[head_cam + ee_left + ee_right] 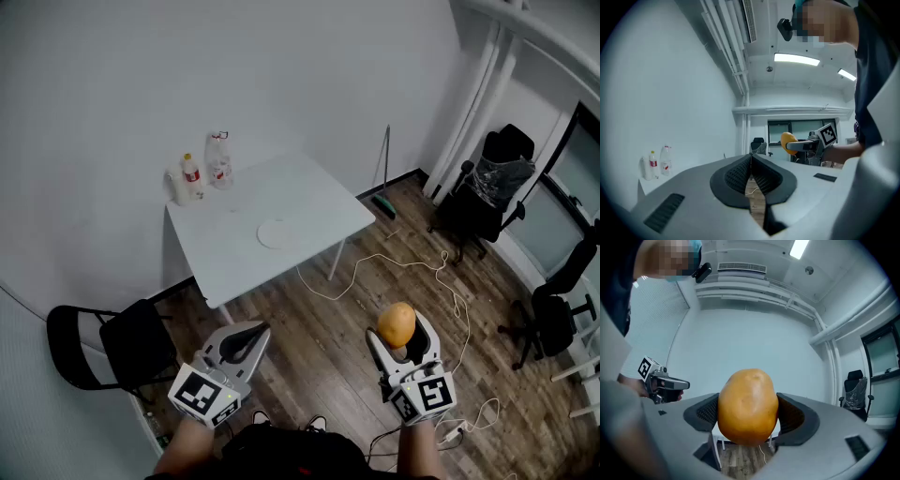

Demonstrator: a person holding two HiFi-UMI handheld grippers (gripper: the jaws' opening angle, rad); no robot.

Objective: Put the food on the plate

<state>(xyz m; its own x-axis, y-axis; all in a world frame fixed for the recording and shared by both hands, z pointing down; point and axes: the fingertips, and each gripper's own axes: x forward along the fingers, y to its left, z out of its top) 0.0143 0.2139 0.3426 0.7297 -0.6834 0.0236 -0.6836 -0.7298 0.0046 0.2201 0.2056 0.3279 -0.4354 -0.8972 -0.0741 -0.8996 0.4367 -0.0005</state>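
Observation:
My right gripper (400, 339) is shut on an orange-brown potato (397, 323), held above the wooden floor in front of the table. In the right gripper view the potato (748, 406) fills the gap between both black pads. My left gripper (246, 343) is shut with nothing in it; its pads (751, 177) meet tip to tip. A round white plate (277, 233) lies on the white table (234, 258), well ahead of both grippers. In the left gripper view, the right gripper (799, 145) and its potato (788, 139) show to the right.
Two plastic bottles (206, 166) stand at the table's far left corner. A black folding chair (108, 345) sits to the left. Office chairs (487, 192) stand at the right by the window. A white cable (412, 262) lies across the wooden floor.

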